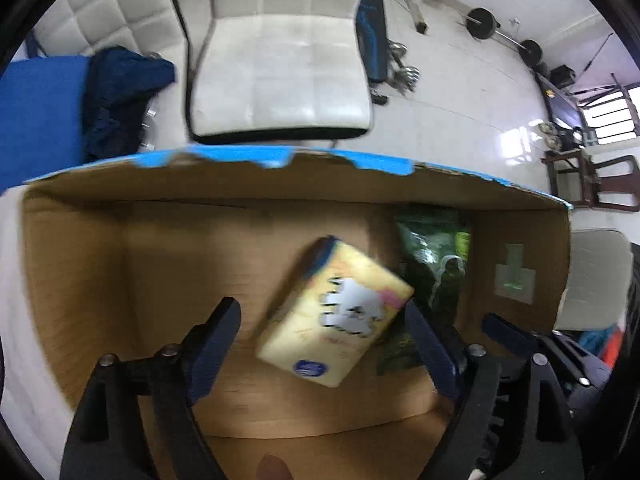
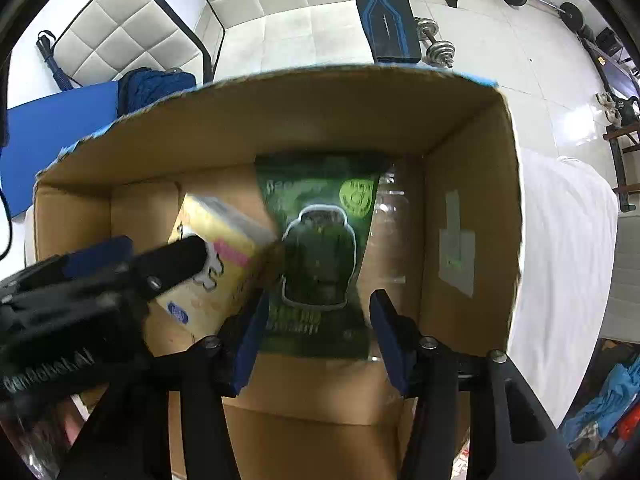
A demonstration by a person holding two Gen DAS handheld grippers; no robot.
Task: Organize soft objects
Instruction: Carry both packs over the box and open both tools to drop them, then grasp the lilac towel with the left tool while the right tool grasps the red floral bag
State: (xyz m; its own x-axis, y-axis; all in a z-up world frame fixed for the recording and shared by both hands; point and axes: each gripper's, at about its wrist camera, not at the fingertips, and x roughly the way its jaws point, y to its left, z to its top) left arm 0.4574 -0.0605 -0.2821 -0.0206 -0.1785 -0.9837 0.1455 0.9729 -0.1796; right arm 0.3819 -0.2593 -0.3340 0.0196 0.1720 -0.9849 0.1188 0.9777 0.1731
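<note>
Two packs sit loose in the cardboard box: yellow tissue pack and green pouch. Left hand-held gripper gapes wide, right hand-held gripper partly open, neither gripping anything. Drop-off looks done, so next is lifting clear for more.

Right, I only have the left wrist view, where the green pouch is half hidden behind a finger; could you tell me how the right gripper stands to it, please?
Observer: In the right wrist view the right gripper straddles the green pouch; its jaws are open and the pads are not pressing on it.
Operator: Thank you. Does the yellow pack touch the pouch?
Observer: The yellow pack meets the pouch's left edge with one corner; whether it rests on it I cannot tell.
Operator: And what is to the pouch's right?
Observer: A clear glinting patch, perhaps plastic, shows between the pouch and the right wall of the cardboard box.
</note>
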